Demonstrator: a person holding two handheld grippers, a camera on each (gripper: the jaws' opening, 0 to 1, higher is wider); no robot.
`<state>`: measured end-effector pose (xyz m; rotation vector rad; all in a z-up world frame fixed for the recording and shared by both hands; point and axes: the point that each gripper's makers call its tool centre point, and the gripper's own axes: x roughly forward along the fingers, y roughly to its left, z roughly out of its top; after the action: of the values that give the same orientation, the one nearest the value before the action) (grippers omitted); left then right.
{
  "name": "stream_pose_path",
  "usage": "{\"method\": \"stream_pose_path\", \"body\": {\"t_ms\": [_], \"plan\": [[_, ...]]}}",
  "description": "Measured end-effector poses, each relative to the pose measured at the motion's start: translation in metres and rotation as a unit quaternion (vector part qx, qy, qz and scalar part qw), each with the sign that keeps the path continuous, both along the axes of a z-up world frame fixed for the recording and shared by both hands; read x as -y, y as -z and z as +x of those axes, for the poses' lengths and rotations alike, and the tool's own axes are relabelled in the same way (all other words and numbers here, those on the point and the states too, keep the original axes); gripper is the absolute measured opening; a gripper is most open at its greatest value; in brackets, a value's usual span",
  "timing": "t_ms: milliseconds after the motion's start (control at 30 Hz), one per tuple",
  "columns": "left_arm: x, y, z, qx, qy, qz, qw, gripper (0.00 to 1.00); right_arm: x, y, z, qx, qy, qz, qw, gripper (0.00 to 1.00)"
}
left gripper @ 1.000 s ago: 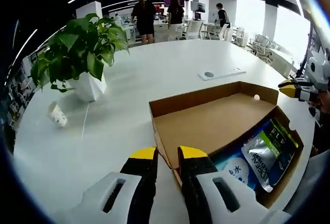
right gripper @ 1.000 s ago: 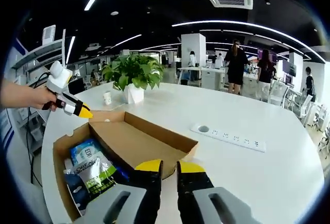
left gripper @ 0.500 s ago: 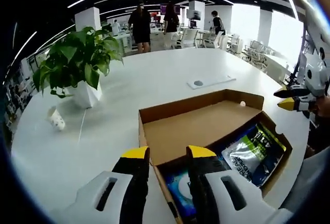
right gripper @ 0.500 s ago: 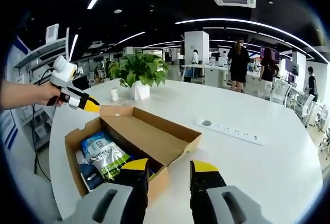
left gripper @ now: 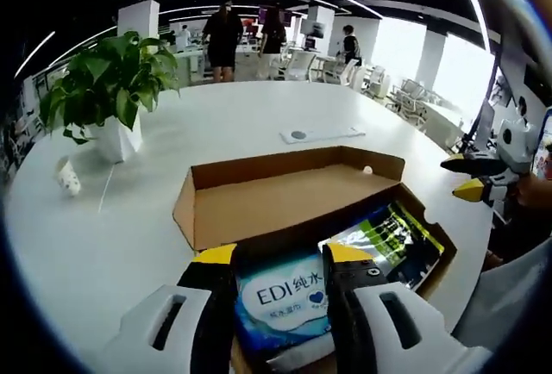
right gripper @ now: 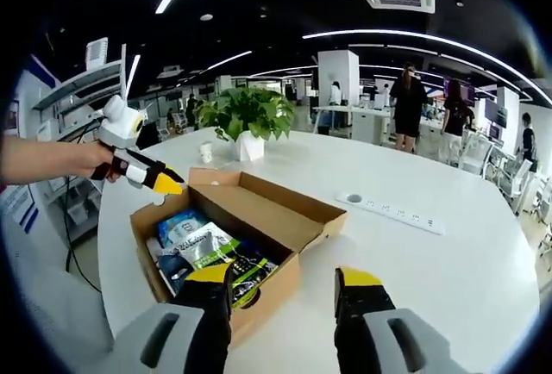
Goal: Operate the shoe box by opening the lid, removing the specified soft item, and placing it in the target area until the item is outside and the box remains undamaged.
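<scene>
Shoe box (right gripper: 226, 245) sits open near the table (right gripper: 483, 279) edge; we hold both grippers (left gripper: 272, 258) (right gripper: 285, 281) over it, jaws apart.

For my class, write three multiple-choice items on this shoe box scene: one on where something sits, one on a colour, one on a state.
1. Where is the potted plant?
A. inside the shoe box
B. on the white table, beyond the shoe box
C. on the floor

2. What colour are the tips of the right gripper?
A. yellow
B. red
C. blue

3. What state is the shoe box in?
A. taped shut
B. crushed flat
C. open, lid folded back

Answers:
1 B, it stands on the white table past the box's far end.
2 A, both jaw tips are yellow.
3 C, the lid lies back and the blue EDI pack shows inside.
</scene>
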<state>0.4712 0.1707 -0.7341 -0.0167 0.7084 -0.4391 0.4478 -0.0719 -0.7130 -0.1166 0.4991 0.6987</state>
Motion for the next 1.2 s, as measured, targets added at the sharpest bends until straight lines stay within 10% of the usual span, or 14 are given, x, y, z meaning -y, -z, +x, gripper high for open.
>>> {"method": "stream_pose_path", "body": {"t_ms": [1200], "plan": [[0.064,0.046,-0.046,-0.111,0.049,-0.114,0.986,0.42,0.005,0.018,-0.046,-0.011,-0.037,0.016,0.9991,0.63]]}}
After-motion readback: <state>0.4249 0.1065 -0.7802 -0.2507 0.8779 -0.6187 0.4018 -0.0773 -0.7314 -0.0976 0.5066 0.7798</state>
